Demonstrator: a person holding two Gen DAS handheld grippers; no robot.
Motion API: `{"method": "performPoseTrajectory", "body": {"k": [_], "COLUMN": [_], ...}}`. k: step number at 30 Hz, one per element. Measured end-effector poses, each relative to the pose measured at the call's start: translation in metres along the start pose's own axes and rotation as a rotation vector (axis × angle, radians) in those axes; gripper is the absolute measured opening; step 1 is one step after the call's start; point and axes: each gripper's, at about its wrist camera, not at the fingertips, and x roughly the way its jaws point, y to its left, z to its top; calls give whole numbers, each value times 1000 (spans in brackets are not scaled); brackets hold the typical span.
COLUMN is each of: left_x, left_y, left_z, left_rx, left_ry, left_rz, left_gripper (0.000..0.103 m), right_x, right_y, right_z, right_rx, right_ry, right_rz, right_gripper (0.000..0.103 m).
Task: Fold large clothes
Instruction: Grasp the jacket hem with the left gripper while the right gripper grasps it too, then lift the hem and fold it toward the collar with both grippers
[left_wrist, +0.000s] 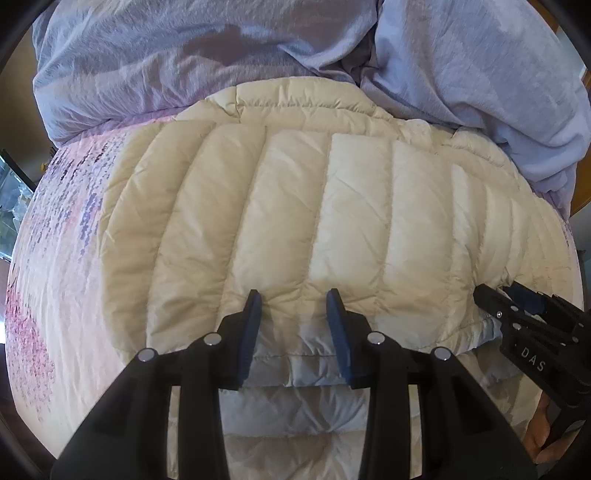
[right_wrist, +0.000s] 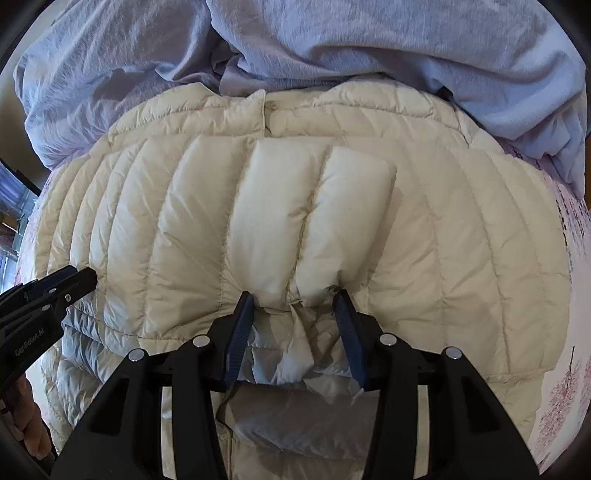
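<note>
A cream quilted puffer jacket lies spread on a bed, folded over itself at its near edge; it also fills the right wrist view. My left gripper is open, its jaws standing either side of the folded near edge, with fabric between them. My right gripper is open in the same way at the bunched near edge. The right gripper also shows at the right of the left wrist view. The left gripper shows at the left of the right wrist view.
A lavender duvet is heaped behind the jacket, also in the right wrist view. A pink and purple patterned bedsheet lies under the jacket. The bed edge and dark furniture are at the far left.
</note>
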Motion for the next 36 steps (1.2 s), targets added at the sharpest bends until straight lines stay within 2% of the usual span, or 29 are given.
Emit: {"method": "performPoseTrajectory", "body": {"k": [20,36], "left_x": [27,29], "left_y": [-1,-3], "left_z": [2,2], "left_rx": [-6,-1], "left_ry": [27,23], "left_rz": [-7,-3], "left_gripper": [42,42], "right_x": [10,12], "right_y": [-2,2], "right_z": [-7,-7], "right_rx": [7,-6], "right_ry": [-17,-15], "right_rz": [-11,-21], "right_gripper": [48,50]}}
